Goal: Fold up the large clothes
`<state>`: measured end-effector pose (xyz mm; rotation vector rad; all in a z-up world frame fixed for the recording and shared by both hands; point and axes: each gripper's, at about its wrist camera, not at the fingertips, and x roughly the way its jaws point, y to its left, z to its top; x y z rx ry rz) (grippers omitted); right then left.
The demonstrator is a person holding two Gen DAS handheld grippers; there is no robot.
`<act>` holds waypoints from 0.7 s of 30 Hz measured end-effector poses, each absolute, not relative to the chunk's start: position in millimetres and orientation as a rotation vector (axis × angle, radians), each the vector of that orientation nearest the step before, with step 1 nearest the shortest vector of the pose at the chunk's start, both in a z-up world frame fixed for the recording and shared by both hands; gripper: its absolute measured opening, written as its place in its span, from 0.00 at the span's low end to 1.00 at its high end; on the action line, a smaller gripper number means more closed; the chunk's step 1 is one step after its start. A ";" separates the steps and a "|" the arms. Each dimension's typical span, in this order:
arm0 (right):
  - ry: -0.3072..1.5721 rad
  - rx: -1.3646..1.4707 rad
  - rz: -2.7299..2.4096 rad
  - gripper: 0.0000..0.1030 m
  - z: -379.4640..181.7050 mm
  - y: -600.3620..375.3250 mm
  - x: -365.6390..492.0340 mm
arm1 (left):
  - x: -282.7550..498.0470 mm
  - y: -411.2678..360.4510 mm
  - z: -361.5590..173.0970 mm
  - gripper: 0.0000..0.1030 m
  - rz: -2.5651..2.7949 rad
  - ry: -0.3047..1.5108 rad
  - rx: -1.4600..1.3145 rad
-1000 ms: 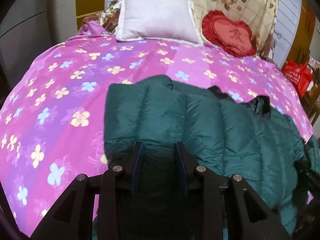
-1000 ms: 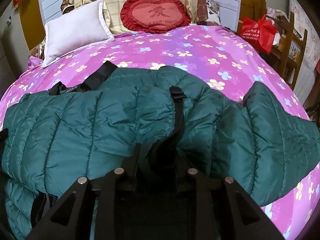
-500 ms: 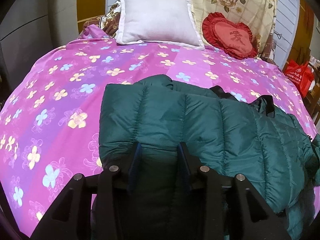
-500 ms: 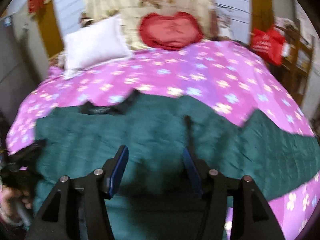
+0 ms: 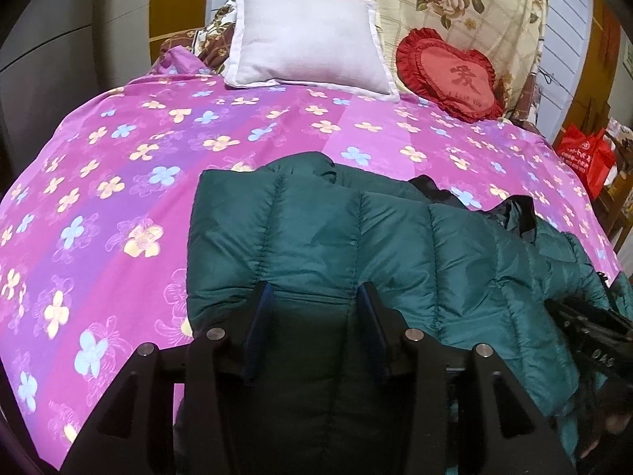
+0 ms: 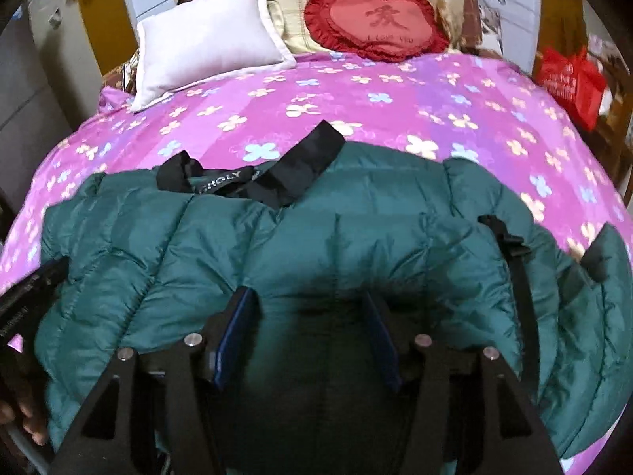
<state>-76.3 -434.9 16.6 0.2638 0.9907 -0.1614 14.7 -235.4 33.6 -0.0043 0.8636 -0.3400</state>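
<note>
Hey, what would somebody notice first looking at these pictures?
A dark green puffer jacket sprawls across the near part of a bed with a loud pink flowered cover, black collar at its far edge. By the headboard, a white pillow lies beside a red heart-shaped cushion.

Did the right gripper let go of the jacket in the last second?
Yes. The right gripper was shut on a bunched fold; now its jaws stand apart over the green jacket, which lies flatter below the red heart cushion.
</note>
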 end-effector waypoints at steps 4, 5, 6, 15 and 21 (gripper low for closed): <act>1.004 0.270 -0.126 0.59 27.5 -437.9 -78.8 | 13.6 -231.3 49.0 0.33 -0.339 0.885 -0.079; 0.996 0.284 -0.116 0.59 31.8 -440.0 -82.8 | 13.3 -231.8 52.5 0.33 -0.350 0.883 -0.088; 0.974 0.309 -0.104 0.59 39.1 -444.9 -92.6 | 15.0 -234.7 55.2 0.33 -0.365 0.885 -0.087; 0.993 0.332 -0.114 0.59 27.6 -476.7 -123.2 | 33.8 -244.9 34.9 0.35 -0.341 0.907 -0.062; 0.981 0.298 -0.123 0.59 14.2 -469.9 -121.3 | 25.9 -253.5 30.2 0.36 -0.319 0.861 0.009</act>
